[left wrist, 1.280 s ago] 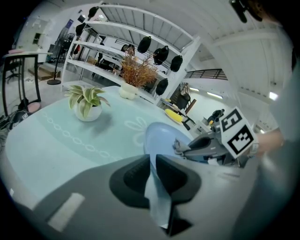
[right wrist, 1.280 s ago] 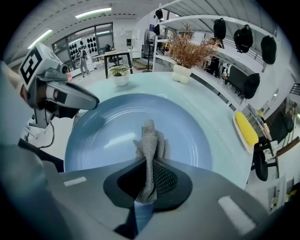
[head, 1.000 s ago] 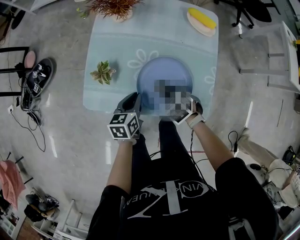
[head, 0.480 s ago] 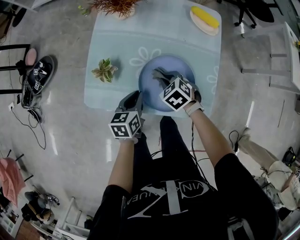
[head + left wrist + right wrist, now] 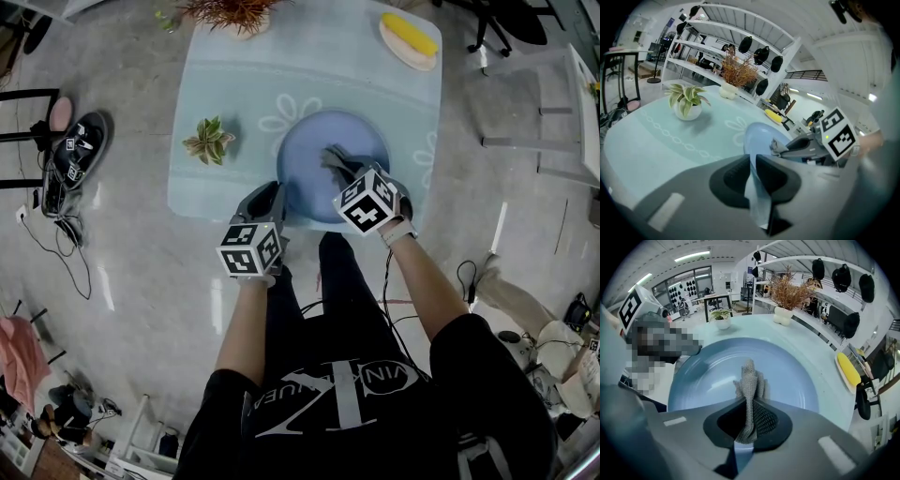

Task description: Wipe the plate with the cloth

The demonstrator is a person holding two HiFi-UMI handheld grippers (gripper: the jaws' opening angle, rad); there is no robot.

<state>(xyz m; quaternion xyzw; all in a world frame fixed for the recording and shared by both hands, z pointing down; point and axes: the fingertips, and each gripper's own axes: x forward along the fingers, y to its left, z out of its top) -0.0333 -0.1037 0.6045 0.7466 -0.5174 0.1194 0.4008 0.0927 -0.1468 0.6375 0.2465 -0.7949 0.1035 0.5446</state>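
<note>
A round blue plate (image 5: 309, 150) lies near the front edge of the pale table (image 5: 234, 84). My left gripper (image 5: 269, 199) is shut on the plate's near left rim; the rim (image 5: 757, 136) runs between its jaws (image 5: 752, 176). My right gripper (image 5: 352, 176) is shut on a grey knitted cloth (image 5: 335, 157), whose free end rests on the plate's inner surface (image 5: 787, 371). In the right gripper view the cloth (image 5: 750, 380) stands up out of the jaws (image 5: 747, 420). The left gripper view shows the right gripper (image 5: 790, 147) over the plate.
A small potted succulent (image 5: 208, 142) stands left of the plate. A vase of dried stems (image 5: 230, 14) sits at the table's far edge, and a yellow item on a dish (image 5: 410, 37) at the far right corner. Sandals (image 5: 75, 159) lie on the floor at left.
My right gripper has drawn the cloth a little toward me and to the right across the plate. The left gripper and the plate have stayed put.
</note>
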